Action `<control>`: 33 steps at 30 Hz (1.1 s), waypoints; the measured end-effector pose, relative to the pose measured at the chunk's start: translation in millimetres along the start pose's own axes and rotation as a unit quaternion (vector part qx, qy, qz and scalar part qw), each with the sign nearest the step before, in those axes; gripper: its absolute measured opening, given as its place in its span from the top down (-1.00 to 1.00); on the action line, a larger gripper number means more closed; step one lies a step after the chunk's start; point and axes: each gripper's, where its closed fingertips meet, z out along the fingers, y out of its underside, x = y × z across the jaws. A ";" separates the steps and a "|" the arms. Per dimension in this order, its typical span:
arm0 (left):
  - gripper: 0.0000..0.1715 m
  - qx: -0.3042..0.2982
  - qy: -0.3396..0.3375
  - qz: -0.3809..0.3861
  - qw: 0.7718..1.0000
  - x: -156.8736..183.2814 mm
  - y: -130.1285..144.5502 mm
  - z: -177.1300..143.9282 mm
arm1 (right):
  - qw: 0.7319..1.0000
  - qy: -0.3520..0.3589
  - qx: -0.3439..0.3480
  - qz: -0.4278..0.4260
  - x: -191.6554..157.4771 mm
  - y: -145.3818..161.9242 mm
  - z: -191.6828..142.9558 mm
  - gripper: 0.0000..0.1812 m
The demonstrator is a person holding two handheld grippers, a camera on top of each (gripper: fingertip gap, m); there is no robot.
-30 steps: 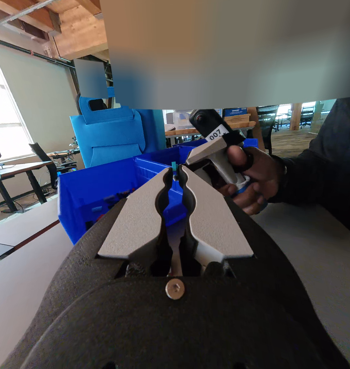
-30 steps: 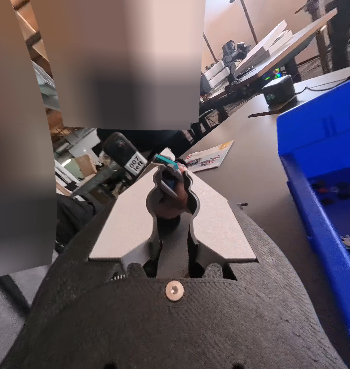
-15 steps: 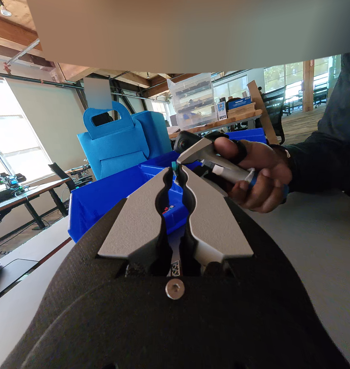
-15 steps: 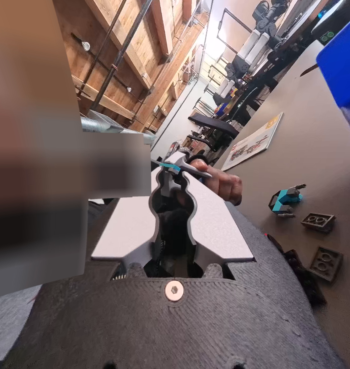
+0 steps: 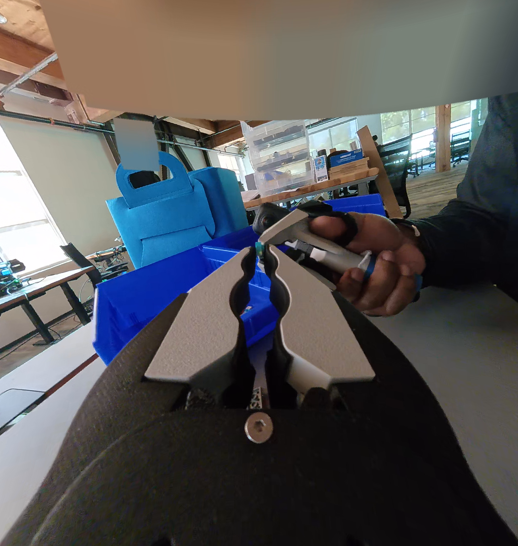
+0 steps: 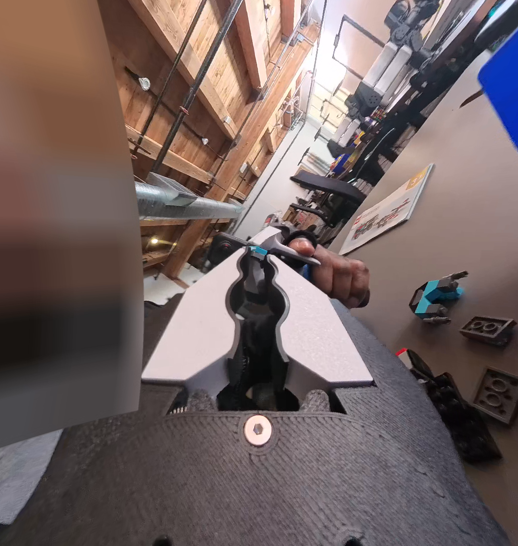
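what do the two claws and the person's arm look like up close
Each claw, left claw and right claw, has two flat pale-grey fingers with wavy scalloped inner edges, set in a rough black printed body with one silver screw in the middle. A round black camera tops the handheld unit. The person wears a dark long sleeve.

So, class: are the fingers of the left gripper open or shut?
Shut on the small teal plastic piece: the left gripper pinches it at the tips, with only a narrow gap between its fingers.
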 end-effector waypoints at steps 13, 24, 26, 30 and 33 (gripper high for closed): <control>0.94 0.012 0.050 -0.167 0.985 -1.4 3.0 0.1 | 0.976 0.073 -0.019 -0.207 3.3 0.3 -1.1 0.92; 0.94 0.023 0.068 -0.243 0.967 -3.8 4.7 1.2 | 0.969 0.082 -0.020 -0.234 4.1 -1.0 -1.7 0.93; 0.93 0.019 0.060 -0.239 0.969 -5.1 6.1 1.8 | 0.972 0.081 -0.015 -0.220 5.6 -2.5 -2.1 0.92; 0.94 0.016 0.042 -0.253 0.966 -10.4 7.8 2.5 | 0.962 0.106 -0.018 -0.250 13.1 -5.6 -4.9 0.83; 0.94 0.010 0.023 -0.278 0.960 -19.9 10.9 1.1 | 0.933 0.143 -0.025 -0.330 17.5 -10.4 -8.5 0.77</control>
